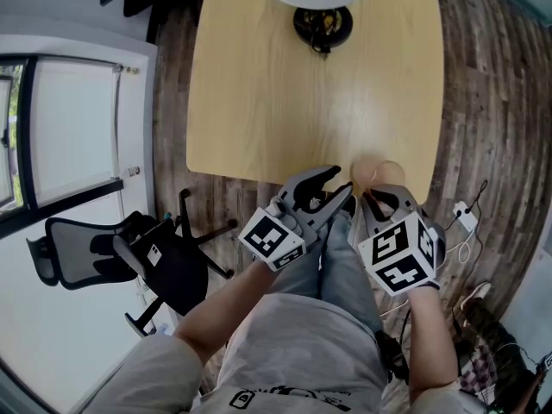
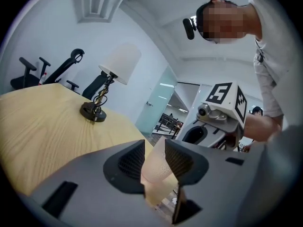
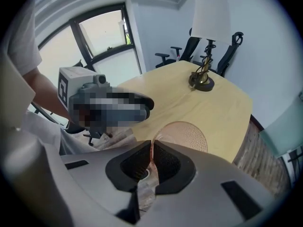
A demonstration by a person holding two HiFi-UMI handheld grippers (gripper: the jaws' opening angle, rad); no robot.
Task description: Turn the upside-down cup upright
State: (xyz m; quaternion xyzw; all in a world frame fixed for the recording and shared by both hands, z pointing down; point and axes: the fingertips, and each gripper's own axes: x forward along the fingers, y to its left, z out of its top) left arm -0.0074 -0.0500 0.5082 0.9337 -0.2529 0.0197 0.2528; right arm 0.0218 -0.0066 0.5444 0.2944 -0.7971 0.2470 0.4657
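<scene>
Cup (image 1: 378,172) sits low centre-right of frame, at the table's (image 1: 259,102) near edge; right gripper (image 1: 376,198) pinched shut on its wall; left gripper (image 1: 339,182) clamped on its body.

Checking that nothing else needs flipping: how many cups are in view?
1. The pinkish cup is at the table near edge, gripped by both the left gripper and the right gripper. No other cup shows, though the grippers could hide one.
</scene>
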